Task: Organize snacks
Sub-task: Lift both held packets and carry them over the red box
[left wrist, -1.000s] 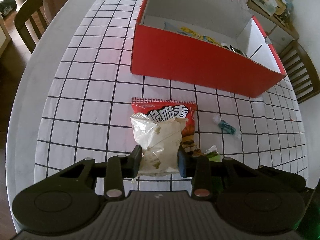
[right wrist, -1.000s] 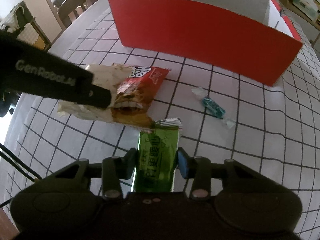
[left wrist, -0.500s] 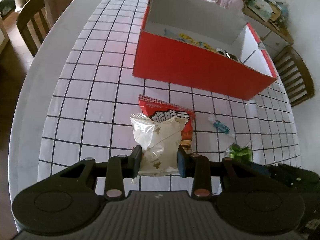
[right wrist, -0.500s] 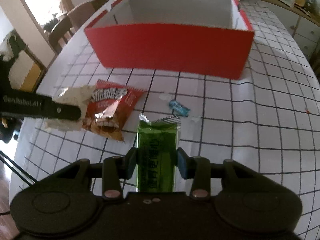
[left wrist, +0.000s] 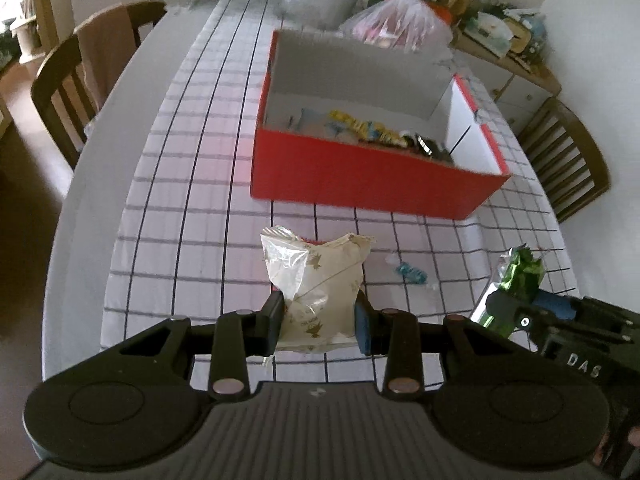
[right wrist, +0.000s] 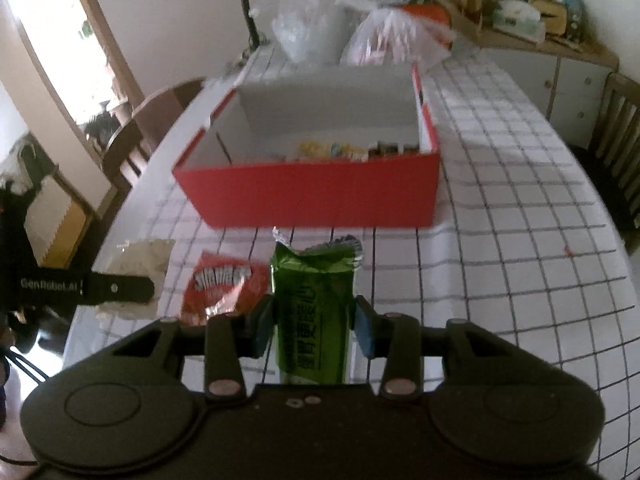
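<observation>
My left gripper (left wrist: 318, 322) is shut on a white snack packet (left wrist: 316, 284) with small gold marks, held above the checked tablecloth. My right gripper (right wrist: 314, 326) is shut on a green snack packet (right wrist: 314, 312), also lifted off the table; the green packet (left wrist: 516, 276) shows at the right of the left wrist view too. A red box (left wrist: 372, 172) with white inside walls stands open ahead and holds several snacks. On the cloth lie a red chip bag (right wrist: 222, 288) and a small blue wrapped candy (left wrist: 412, 273). The white packet (right wrist: 138, 270) shows at the left in the right wrist view.
Clear plastic bags (left wrist: 396, 26) sit on the table behind the box. Wooden chairs (left wrist: 64, 92) stand at the table's left, and another chair (left wrist: 568, 160) at its right. A cluttered sideboard (left wrist: 504, 40) is at the far right. The checked tablecloth (left wrist: 192, 200) covers a round table.
Both grippers have risen with their packets, so the box interior now shows. The red chip bag stayed on the cloth and is now mostly hidden behind the white packet in the left view.
</observation>
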The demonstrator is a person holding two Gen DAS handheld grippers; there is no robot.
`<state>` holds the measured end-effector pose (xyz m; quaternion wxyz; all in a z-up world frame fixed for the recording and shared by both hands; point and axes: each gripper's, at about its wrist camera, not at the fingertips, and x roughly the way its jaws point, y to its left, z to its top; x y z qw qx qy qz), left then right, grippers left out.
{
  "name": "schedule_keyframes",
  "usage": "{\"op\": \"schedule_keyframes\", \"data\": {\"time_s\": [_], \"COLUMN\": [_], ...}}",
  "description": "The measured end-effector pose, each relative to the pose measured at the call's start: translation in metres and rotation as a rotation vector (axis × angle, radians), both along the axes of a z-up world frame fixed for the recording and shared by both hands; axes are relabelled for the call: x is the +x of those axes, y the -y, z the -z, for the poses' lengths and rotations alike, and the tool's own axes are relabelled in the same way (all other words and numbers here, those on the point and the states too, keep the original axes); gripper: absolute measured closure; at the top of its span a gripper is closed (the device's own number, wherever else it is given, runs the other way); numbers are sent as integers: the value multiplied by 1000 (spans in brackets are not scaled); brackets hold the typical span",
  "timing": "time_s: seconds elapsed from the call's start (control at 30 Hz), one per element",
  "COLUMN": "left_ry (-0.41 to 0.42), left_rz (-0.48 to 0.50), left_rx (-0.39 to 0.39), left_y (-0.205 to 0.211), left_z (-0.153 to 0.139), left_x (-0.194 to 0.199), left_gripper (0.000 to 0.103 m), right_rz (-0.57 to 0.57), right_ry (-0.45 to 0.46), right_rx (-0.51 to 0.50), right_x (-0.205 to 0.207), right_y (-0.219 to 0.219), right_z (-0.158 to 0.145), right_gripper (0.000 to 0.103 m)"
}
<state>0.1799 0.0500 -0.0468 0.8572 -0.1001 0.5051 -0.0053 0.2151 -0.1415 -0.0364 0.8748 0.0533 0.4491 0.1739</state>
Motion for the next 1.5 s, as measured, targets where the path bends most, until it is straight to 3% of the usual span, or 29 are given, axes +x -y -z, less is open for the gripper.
{"op": "schedule_keyframes", "data": {"time_s": [0.5,0.93,1.2,1.5], "left_ry": [113,134,60,-17], "left_rz": [60,30,-6,33], "left_rx": [65,104,109,165], "left_y": [20,13,-4,7], "left_z": [-56,-73,-54,-17], "left_x": [44,110,159,198], "left_gripper": [68,68,68,68], "right_rz": [62,65,14,-29], "right_ry": [179,212,152,81], "right_rx": [45,18,-31,-135], "right_x": [31,108,166,206], "right_y": [33,35,11,-10], "right_z": [-64,-81,-61,-22], "right_gripper": [63,63,63,63]}}
